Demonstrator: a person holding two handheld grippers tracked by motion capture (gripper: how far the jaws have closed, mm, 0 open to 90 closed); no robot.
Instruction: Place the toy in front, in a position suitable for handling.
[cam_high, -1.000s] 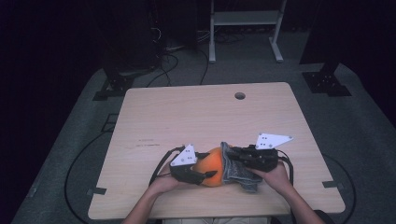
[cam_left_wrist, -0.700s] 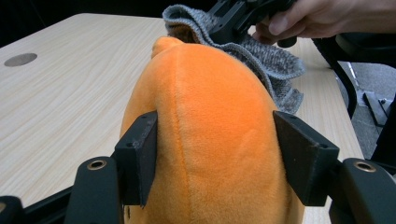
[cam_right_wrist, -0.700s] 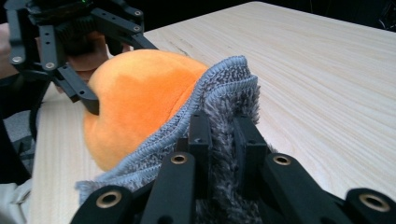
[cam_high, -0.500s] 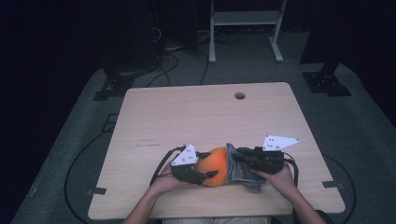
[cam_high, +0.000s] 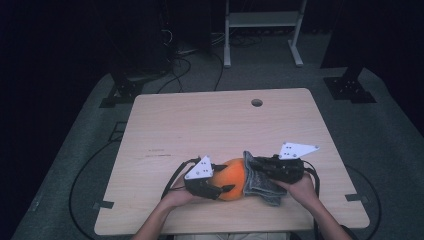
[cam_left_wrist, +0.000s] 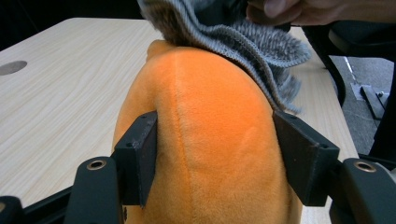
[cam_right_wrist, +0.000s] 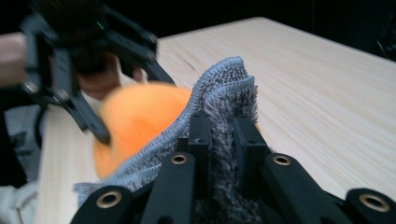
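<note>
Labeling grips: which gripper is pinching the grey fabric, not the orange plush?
The right gripper, jaws nearly together on the grey knit fabric. The left gripper clamps wide around the orange plush.

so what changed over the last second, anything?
Barely anything. The right hand-held gripper, shut on the grey knit cloth, shifted slightly with it. The left hand-held gripper stayed clamped on the orange plush, which stayed put on the table.
</note>
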